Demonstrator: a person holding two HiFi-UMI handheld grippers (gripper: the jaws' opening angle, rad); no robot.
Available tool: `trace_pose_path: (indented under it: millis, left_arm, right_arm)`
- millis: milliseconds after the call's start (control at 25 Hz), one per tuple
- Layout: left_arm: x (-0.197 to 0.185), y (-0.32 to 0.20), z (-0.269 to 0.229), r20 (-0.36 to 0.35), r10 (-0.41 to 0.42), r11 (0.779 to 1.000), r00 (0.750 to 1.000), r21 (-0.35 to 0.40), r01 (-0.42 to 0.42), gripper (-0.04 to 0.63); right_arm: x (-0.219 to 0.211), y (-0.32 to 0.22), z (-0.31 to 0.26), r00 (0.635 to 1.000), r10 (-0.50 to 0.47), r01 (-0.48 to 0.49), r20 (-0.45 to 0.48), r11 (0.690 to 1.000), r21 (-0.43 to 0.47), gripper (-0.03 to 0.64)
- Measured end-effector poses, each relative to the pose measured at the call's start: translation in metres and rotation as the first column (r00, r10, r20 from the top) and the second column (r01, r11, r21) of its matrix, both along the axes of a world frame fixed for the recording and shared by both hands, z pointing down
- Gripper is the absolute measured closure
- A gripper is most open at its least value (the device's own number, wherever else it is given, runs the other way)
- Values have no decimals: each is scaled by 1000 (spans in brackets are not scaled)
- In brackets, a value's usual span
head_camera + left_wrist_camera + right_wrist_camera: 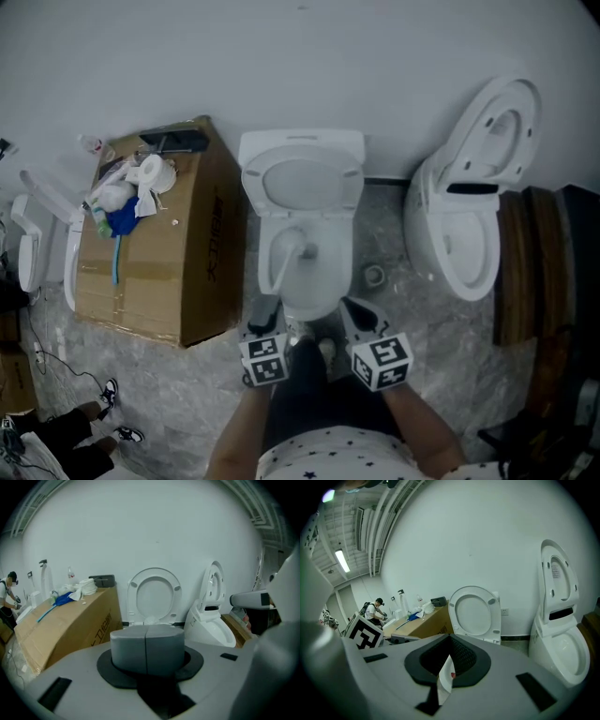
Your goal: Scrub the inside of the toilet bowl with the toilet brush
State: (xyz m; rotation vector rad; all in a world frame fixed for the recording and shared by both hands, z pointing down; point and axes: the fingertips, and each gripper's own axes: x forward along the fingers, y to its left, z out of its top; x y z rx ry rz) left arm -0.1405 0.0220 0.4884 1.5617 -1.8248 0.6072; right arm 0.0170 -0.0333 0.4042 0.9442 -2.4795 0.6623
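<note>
While I am looking down from the head view, I am standing right at the front of the toilet (343, 246), whose seat (302, 180) is leaning up toward the wall. The toilet brush (279, 255) is lying inside the bowl, toward its left side, with nothing gripping it. I am holding the left gripper (264, 319) and the right gripper (356, 317) low and side by side at the bowl's front edge, both apart from the brush. A cardboard box (187, 272) is sitting to the toilet's left, carrying paper rolls (150, 173) and a blue cloth (120, 220), and a second toilet (464, 244) is standing to the right with its lid raised.

In the left gripper view, my left jaws are pressing flat against each other with only a seam between the grey pads, and nothing is sitting in them. They are pointing at the raised seat, with the box to one side and the second toilet to the other.

In the right gripper view, my right jaws are drawn in narrow and are pinching a thin white strip (444, 681) with a red spot; I cannot tell what the strip is. The raised seat is showing beyond them, and a person (374, 610) is bending over far off to the left.
</note>
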Motion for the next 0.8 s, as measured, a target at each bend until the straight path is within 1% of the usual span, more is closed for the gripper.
trace_pose_path:
  millis: [200,360,800]
  left_arm:
    - [-4,-18,33,-18,14,999,1000,-45,-15,440]
    - [-8,-31,61,-26,23,997,999,-73,-25,440]
    - [-14,-56,125,-33,52,989,998,-140,-56,440]
  right_arm:
    - [-8,-12,26,1000,7,-8,-24,1000,-23,611]
    - [-18,-22,45,1000,15,-16,-20,999,-42,612]
    - [-29,-37,101,998,31,-35,-48,995,-91,611]
